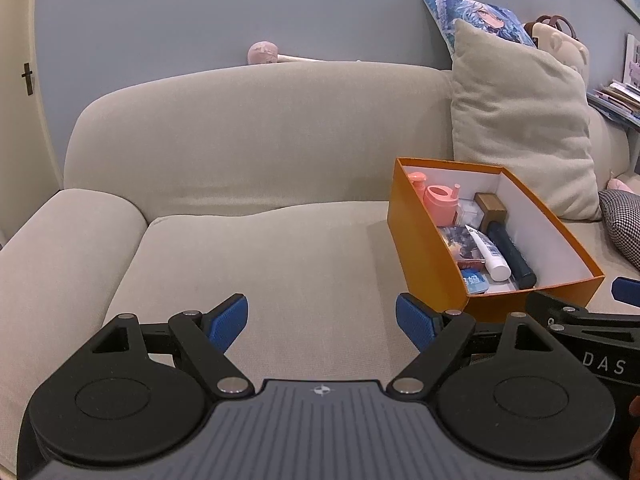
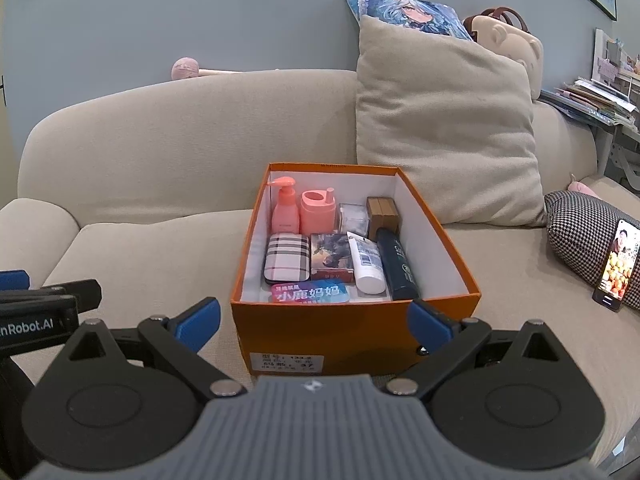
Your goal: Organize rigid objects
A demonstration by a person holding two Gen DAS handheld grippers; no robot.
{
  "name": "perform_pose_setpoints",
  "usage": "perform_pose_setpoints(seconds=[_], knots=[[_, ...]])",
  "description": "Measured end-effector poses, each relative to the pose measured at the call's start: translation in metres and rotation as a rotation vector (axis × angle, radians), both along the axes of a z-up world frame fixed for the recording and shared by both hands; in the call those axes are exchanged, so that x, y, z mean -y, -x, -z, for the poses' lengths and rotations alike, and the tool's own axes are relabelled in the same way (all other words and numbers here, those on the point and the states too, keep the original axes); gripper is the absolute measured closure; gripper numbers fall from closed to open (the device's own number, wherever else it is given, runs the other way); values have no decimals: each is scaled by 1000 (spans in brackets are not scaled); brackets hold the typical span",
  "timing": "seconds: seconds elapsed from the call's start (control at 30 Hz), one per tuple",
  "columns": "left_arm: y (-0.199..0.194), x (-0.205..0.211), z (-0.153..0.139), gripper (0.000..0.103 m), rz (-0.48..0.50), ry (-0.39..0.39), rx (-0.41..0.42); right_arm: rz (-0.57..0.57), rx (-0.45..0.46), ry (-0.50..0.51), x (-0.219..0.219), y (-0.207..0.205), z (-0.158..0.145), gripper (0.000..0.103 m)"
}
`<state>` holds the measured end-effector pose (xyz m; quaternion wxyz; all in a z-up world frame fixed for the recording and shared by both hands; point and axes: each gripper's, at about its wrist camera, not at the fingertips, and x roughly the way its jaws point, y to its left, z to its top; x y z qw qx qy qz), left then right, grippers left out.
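The sofa (image 2: 160, 248) holds a box (image 2: 280, 332), already packed. Both grippers (image 1: 322, 322) (image 2: 316, 326) hang released, empty; little seems left.

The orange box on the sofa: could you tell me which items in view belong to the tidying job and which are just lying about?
Part of the job:
orange box
pink pump bottle
pink cup
plaid case
white tube
dark bottle

Just lying about:
beige cushion
houndstooth cushion
phone
pink mallet
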<state>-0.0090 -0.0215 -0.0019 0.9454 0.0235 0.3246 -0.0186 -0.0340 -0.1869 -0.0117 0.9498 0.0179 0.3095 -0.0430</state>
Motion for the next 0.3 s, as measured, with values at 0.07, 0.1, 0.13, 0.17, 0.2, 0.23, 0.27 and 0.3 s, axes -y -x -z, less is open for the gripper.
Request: perform_pose_setpoints(seconds=[0.07,0.1,0.13,0.17,0.2,0.23,0.27,0.3], knots=[[0,0,0,5,-1,1,1,2,0,-1,-1,1,0,4],[0,0,0,5,-1,1,1,2,0,-1,-1,1,0,4],[0,0,0,5,0,2,1,1,0,0,-1,1,0,4],[0,0,0,5,1,3,1,2,-1,0,-1,1,0,4],[0,0,-1,5,2,5,0,2,-1,0,-1,1,0,4],[0,0,-1,5,2,8,1,2,-2,0,-1,1,0,4],[1,0,-1,5,2,8,2,2,-2,1,-2,1,0,4],[0,0,-1,5,2,5,1,2,-2,1,-2,1,0,4]])
